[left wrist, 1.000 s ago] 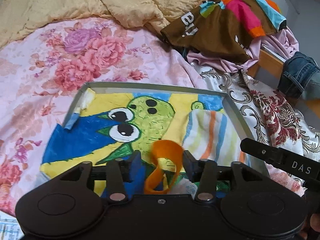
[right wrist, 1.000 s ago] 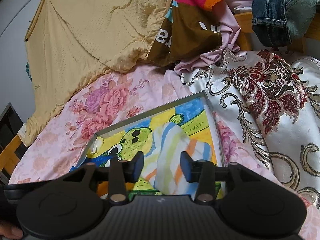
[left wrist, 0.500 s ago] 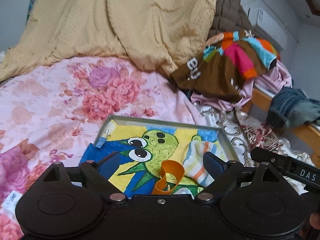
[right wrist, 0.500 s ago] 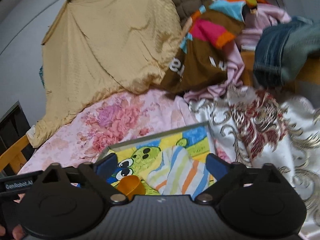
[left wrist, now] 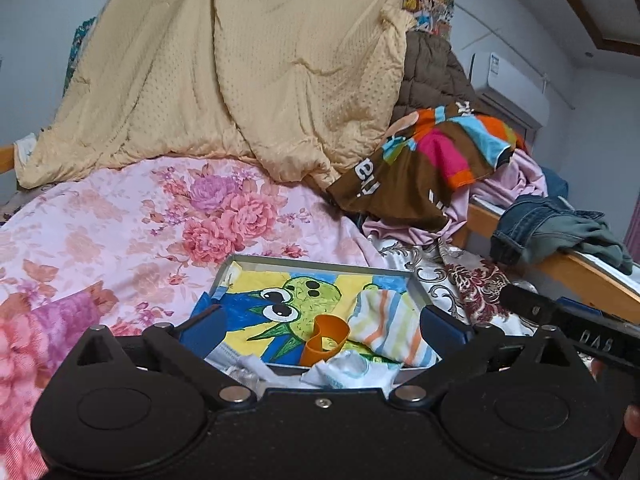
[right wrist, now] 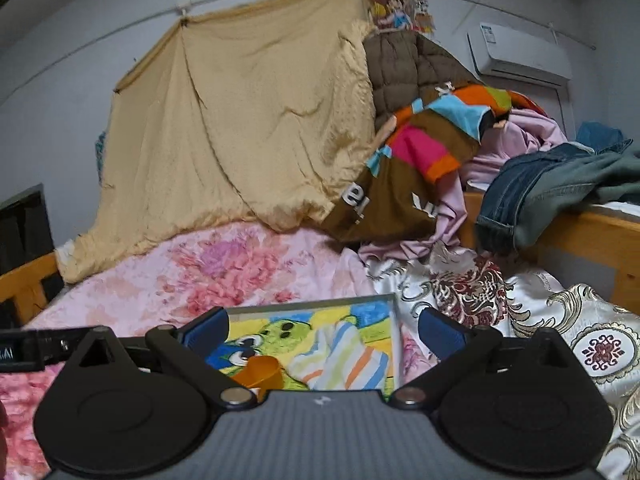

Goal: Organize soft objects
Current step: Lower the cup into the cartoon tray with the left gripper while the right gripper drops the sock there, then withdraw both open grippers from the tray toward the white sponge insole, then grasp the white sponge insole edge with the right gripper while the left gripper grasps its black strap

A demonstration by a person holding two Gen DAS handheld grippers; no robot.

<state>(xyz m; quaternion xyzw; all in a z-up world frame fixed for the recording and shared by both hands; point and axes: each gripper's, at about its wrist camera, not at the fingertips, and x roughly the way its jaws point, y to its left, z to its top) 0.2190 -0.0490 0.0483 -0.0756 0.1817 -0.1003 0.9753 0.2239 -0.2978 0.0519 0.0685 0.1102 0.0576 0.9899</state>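
- On the near part of the bed, a shallow grey-rimmed tray (left wrist: 320, 261) lies flat on the floral sheet (left wrist: 120, 232); its floor bears a painted cartoon in green, yellow and blue.
- Inside the tray: a striped cloth (left wrist: 394, 330) bunched toward the right wall, an orange cup (left wrist: 325, 340) tipped near the front edge, a pale crumpled cloth (left wrist: 352, 368) draped over the near rim. Likely gathered here so small soft pieces stay in one container.
- Left gripper (left wrist: 322, 322): jaws spread to their widest, nothing between the pads; it hangs above and short of the tray.
- Right gripper (right wrist: 324, 330): jaws opening the last bit, nothing between them; it sits near the tray, striped cloth in line ahead.
- Both empty, so judged between picks, with the tray's load set down.
- Far side: a tan quilt (left wrist: 248, 80) hangs from the wall; to its right, a heap with a brown multicolour garment (left wrist: 420, 168) and pink fabric beneath.
- Far right: jeans (left wrist: 536, 220) slung over the wooden rail (left wrist: 592, 276), unsorted.
- Right of the tray, a brocade cover (right wrist: 500, 300) lies loose.
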